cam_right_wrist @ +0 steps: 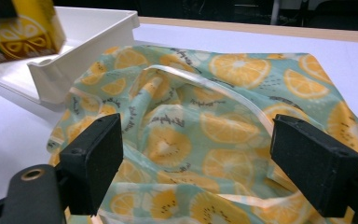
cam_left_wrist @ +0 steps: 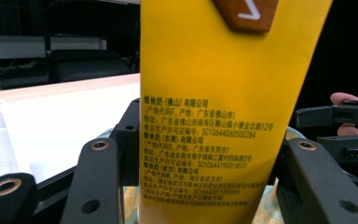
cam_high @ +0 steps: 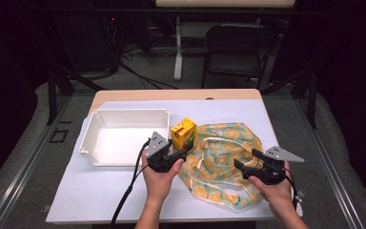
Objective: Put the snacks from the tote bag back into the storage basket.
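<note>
A yellow drink carton (cam_high: 183,132) with an orange print stands between the white tray (cam_high: 91,131) and the bag, close to the tray's right wall. My left gripper (cam_high: 183,147) is shut on the carton's lower part. In the left gripper view the carton (cam_left_wrist: 214,93) fills the gap between the jaws, its printed side facing the camera. A soft fabric bag (cam_high: 224,157) in pale green with orange slices lies crumpled on the table. My right gripper (cam_high: 245,159) hovers open just over the bag's right part. In the right gripper view the bag (cam_right_wrist: 205,121) lies between the wide-apart jaws.
The tray (cam_right_wrist: 88,37) is shallow, with nothing in it, and sits left of centre on a white sheet (cam_high: 100,191) covering the wooden table. A black chair (cam_high: 236,47) and table legs stand beyond the far edge. The other gripper and a fingertip (cam_left_wrist: 345,99) show at right.
</note>
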`<state>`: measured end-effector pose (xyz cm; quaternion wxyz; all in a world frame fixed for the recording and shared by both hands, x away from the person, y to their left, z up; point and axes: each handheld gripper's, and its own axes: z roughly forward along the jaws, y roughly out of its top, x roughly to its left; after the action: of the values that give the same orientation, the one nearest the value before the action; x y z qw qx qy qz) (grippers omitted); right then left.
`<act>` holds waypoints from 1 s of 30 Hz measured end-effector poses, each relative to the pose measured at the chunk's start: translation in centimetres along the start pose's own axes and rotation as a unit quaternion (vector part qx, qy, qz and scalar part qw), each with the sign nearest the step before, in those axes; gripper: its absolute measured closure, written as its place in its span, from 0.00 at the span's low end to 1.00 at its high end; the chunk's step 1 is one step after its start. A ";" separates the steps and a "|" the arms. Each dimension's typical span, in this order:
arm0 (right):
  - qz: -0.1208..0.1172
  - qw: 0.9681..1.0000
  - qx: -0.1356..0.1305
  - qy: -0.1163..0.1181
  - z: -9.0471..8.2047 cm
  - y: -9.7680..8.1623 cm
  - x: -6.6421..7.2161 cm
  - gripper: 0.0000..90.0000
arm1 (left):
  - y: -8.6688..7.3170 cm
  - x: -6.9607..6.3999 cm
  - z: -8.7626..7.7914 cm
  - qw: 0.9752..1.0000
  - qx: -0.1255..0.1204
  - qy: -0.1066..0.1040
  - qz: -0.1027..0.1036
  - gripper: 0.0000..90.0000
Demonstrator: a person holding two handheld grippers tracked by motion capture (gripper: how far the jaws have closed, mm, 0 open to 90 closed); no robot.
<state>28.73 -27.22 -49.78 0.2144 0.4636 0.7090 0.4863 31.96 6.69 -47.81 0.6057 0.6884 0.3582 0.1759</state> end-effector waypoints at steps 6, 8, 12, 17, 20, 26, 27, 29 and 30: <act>0.005 1.000 -0.003 -0.013 0.1 -0.1 -0.5 0.19 | 0.2 0.6 -1.1 1.000 0.001 0.006 0.008 0.57; 0.006 1.000 -0.005 -0.014 0.2 -0.2 -0.5 0.19 | 0.1 0.9 -1.5 1.000 0.006 0.010 0.009 0.57; 0.007 1.000 -0.005 -0.019 0.3 -0.4 -0.6 0.19 | -0.3 1.7 -2.1 1.000 0.007 0.013 0.002 0.57; 0.005 1.000 -0.003 -0.021 0.4 -0.5 -0.5 0.19 | -0.6 2.5 -3.0 1.000 0.005 0.020 -0.002 0.57; 0.004 1.000 -0.005 -0.018 0.6 -0.6 -0.5 0.19 | -0.6 3.0 -3.7 1.000 -0.002 0.027 -0.006 0.57; 0.003 1.000 0.000 -0.020 0.7 -0.7 -0.5 0.20 | -0.3 3.9 -4.6 0.999 -0.006 0.039 -0.007 0.57; 0.002 1.000 0.001 -0.020 0.7 -0.7 -0.5 0.20 | -0.2 4.1 -4.7 0.999 -0.008 0.042 -0.007 0.57; 0.001 1.000 0.003 -0.021 0.7 -0.7 -0.5 0.20 | -0.2 4.4 -4.8 0.999 -0.010 0.046 -0.007 0.57; 0.001 1.000 0.003 -0.021 0.8 -0.8 -0.5 0.20 | -0.3 4.6 -4.8 0.999 -0.010 0.047 -0.008 0.57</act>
<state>29.23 -27.37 -50.88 0.2275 0.4749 0.7054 0.4745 31.76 13.38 -47.94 0.5962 0.6703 0.3904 0.2070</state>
